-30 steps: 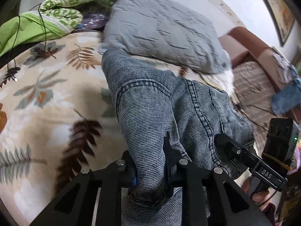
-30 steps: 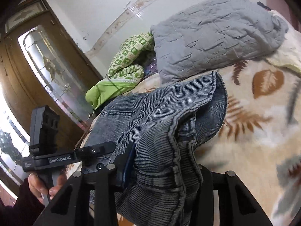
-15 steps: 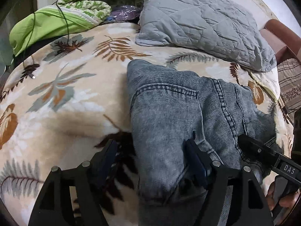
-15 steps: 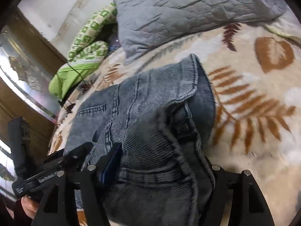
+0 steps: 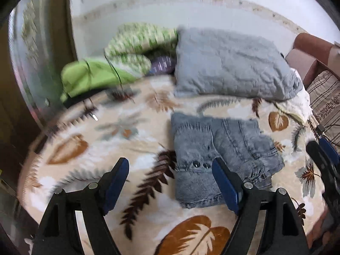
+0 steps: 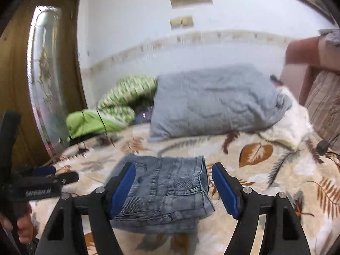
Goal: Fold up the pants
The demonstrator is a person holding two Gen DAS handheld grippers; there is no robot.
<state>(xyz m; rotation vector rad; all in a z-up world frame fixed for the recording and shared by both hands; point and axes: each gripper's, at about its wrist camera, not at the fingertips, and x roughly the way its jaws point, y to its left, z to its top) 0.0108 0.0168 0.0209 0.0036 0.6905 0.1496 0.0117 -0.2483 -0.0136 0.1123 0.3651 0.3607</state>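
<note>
The grey-blue denim pants [image 5: 218, 155] lie as a compact folded bundle on the leaf-print blanket [image 5: 127, 140]. My left gripper [image 5: 170, 165] hovers above and in front of the bundle's left edge. Its jaws are opening wide, with nothing pressed between the blue pads. My right gripper [image 6: 173, 167] hangs over the pants [image 6: 165, 191] from the near side. Its jaws are opening too, and the fabric lies below them, untouched by the pads. Each gripper shows in the other's view: the right gripper [image 5: 323, 155] at the right edge, the left gripper [image 6: 42, 182] at the left with a hand [image 6: 21, 231] on it.
A grey quilted pillow [image 5: 229, 63] and a green patterned quilt [image 5: 127, 53] lie at the head of the bed. A wooden door with glass [image 6: 42, 74] stands to the left. A brown sofa with a striped cover [image 5: 323, 89] is at the right. A thin black cable [image 5: 114, 72] hangs over the quilt.
Both grippers have let go of the pants, opened wide, and pulled back and up. The pants, lifted a second ago, now lie folded flat on the blanket.
</note>
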